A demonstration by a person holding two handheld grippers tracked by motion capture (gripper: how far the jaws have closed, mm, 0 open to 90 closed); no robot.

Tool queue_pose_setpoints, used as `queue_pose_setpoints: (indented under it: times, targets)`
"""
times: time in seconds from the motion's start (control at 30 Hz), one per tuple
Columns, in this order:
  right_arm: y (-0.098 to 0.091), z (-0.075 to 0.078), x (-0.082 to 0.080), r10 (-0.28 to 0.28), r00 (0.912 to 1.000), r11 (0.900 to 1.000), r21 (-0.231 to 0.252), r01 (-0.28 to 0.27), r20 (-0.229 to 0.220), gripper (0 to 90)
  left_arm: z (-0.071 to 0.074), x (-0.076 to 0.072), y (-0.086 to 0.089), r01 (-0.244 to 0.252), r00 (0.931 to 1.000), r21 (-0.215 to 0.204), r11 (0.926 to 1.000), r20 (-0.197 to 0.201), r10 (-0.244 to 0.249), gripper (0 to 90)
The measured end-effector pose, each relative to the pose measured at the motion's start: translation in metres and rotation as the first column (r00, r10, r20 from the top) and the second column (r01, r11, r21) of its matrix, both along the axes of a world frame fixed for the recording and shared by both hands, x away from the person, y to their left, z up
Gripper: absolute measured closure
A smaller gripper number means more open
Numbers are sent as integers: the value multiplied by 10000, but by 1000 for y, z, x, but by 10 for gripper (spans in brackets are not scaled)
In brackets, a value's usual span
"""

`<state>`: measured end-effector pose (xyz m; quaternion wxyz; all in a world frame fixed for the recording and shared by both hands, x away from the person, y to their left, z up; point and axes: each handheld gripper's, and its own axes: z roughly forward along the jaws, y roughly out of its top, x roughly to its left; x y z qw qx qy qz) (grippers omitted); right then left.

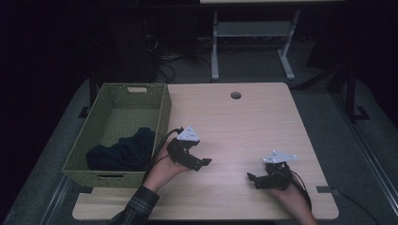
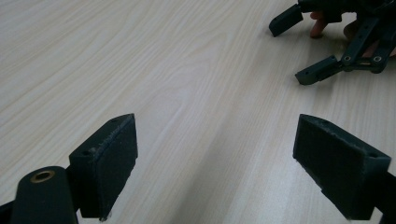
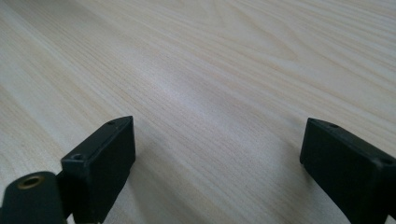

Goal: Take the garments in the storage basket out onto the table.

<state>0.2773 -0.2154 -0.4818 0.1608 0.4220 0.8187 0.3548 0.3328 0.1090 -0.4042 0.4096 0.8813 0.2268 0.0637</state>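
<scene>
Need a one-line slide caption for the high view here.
Both grippers, left and right, rest open on the wooden table beside a green basket holding dark cloth.

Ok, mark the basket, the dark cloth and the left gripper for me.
basket (image 1: 163, 112): high view, on its right wall.
dark cloth (image 1: 123, 152): high view, middle of the bundle inside the basket.
left gripper (image 1: 202, 163): high view, between its open jaws.

My high view is dim, with dark surroundings and a softly lit tabletop. Both tool views are brighter, their near edges blurred.
</scene>
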Motion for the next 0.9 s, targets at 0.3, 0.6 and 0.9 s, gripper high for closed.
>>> queue_pose_setpoints:
  times: [0.3,0.6,0.9]
  targets:
    - [0,0,0,5,10000,10000,-4,-5,13,100,13,1,2,87,9999,-43,10000,100,-87,135]
    - [0,0,0,3,10000,10000,-1,-3,13,101,24,3,5,94,9996,-139,9999,277,-90,136]
    - [0,0,0,4,10000,10000,-1,-4,12,100,33,6,9,135,9995,-79,9999,302,-133,136]
